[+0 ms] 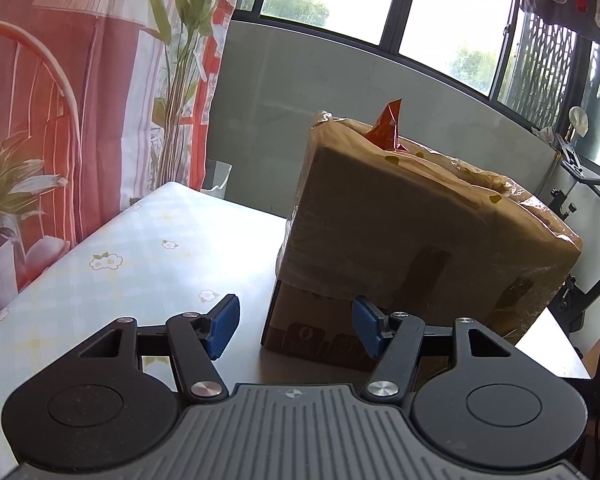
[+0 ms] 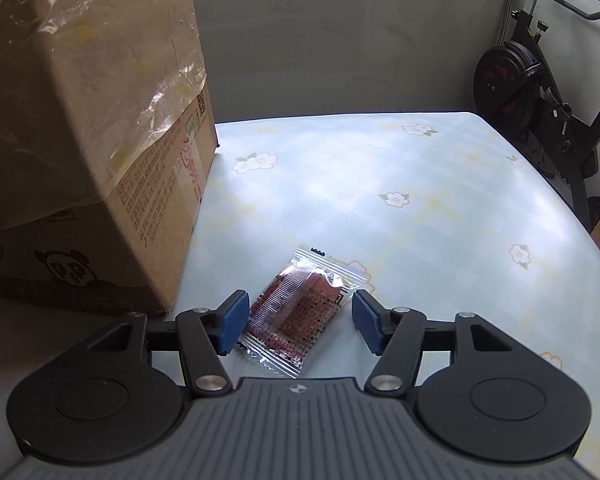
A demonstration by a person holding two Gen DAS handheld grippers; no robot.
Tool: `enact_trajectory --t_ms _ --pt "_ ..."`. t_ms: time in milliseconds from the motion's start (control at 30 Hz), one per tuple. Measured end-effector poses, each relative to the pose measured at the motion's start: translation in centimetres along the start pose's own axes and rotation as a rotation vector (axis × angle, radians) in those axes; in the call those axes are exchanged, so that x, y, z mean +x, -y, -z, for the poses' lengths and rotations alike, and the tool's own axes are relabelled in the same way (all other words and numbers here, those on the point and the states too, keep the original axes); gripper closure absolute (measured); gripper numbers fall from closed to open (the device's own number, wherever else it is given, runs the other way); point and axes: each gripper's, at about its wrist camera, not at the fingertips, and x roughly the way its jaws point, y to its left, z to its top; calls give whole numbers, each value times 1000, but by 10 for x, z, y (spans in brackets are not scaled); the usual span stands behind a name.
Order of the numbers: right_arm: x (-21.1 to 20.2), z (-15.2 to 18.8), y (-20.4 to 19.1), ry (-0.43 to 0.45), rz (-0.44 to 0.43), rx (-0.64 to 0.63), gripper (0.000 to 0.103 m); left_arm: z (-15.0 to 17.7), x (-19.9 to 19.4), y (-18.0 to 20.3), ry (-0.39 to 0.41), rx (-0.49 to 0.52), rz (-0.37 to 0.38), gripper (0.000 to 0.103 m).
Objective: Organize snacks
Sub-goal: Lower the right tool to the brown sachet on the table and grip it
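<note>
A: Landmark for this entry is the tall brown cardboard box, lined with a crinkled clear plastic bag, standing on the worktop with its pale blue floral cover.

B: Noted. Task item?

A: One small snack packet, clear wrapper with a red and brown printed filling, lying flat on the worktop just beside the box's near corner, on the side away from the panda print. It sits apart from the box, not touching it.

B: Right tool?

A: Released. Its blue pads stand on either side of the packet. One pad looks at the wrapper's edge; the other stands clear, so nothing is clamped.

B: Left tool?

A: Also released, nothing between its pads. It faces the box from the other side, low, near the bottom edge where the printed cardboard shows below the bag.

B: Anything in the box?

A: A red wrapper corner pokes up above its top rim. The rest of the inside is hidden.
</note>
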Motion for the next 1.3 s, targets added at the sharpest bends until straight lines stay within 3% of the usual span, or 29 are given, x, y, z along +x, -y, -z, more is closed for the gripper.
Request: enact_trajectory --t_ms 200,500,667,900,1133,1300 --pt "1 -5 -1 -12 -46 52 42 2 -1 0 3 -5 0 38" --pt "9 -5 -18 -16 30 -53 40 4 0 -3 -3 -17 -4 38" --pt "0 3 -27 -16 29 -115 54 4 1 -4 -19 -20 21 38" --pt "-33 41 -50 -48 -129 -225 55 19 18 -1 -127 11 94 38" --pt "-46 59 -113 -80 -276 -378 55 32 32 -7 -217 20 156 39" --pt "-41 62 -166 -36 -372 -568 55 35 41 -16 -247 10 149 39"
